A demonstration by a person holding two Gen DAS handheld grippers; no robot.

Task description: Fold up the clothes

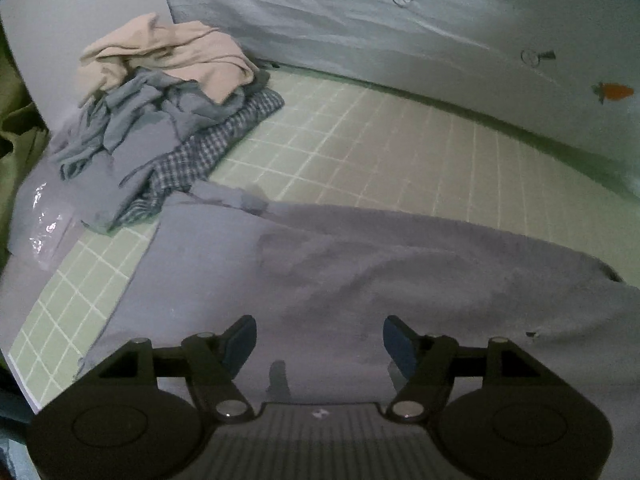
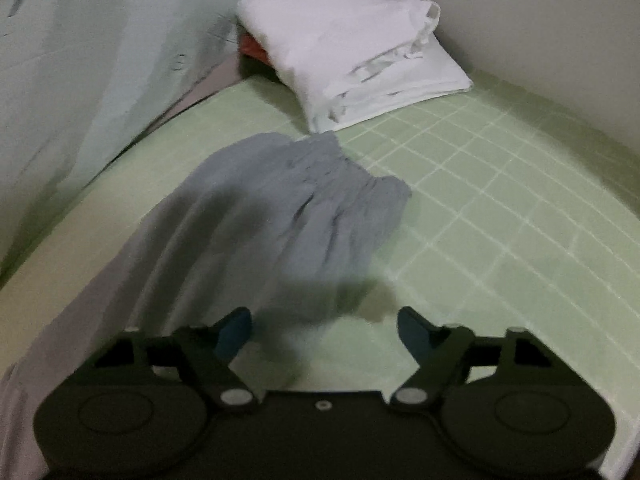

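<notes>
A grey-lilac garment lies spread on the green grid mat in the left wrist view. My left gripper is open just above it, holding nothing. In the right wrist view the same garment's gathered waistband end lies on the mat. My right gripper is open and empty over the garment's near edge.
A pile of unfolded clothes, beige on top with blue and checked pieces below, sits at the mat's far left. A folded white stack lies at the far end over something orange. A pale curtain hangs behind the mat.
</notes>
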